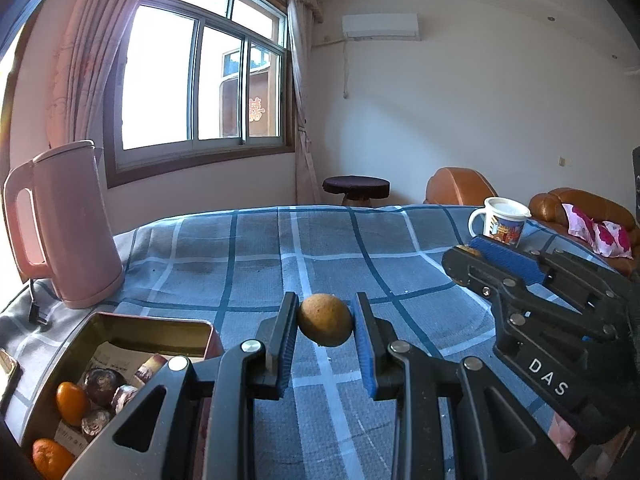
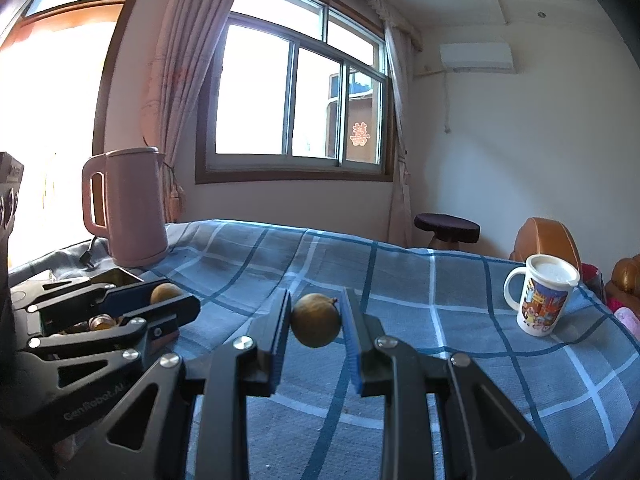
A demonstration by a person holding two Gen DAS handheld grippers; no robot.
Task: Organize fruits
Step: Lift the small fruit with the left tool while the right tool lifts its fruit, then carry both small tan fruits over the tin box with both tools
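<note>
My left gripper (image 1: 325, 322) is shut on a round brown fruit (image 1: 325, 325) and holds it above the blue checked cloth. My right gripper (image 2: 316, 320) is shut on a second brown fruit (image 2: 316, 321), also held above the cloth. Each gripper shows in the other's view: the right one at the right (image 1: 472, 258), the left one at the left (image 2: 160, 302) with its fruit (image 2: 165, 293). An open metal tin (image 1: 120, 330) at lower left holds oranges (image 1: 71, 403) and several dark fruits (image 1: 103, 383).
A pink electric kettle (image 1: 68, 224) with its cord stands at the far left of the table. A printed white mug (image 1: 502, 222) stands at the far right. The checked cloth (image 1: 280, 248) covers the table. A stool (image 1: 356, 188) and brown sofa (image 1: 576, 208) lie beyond.
</note>
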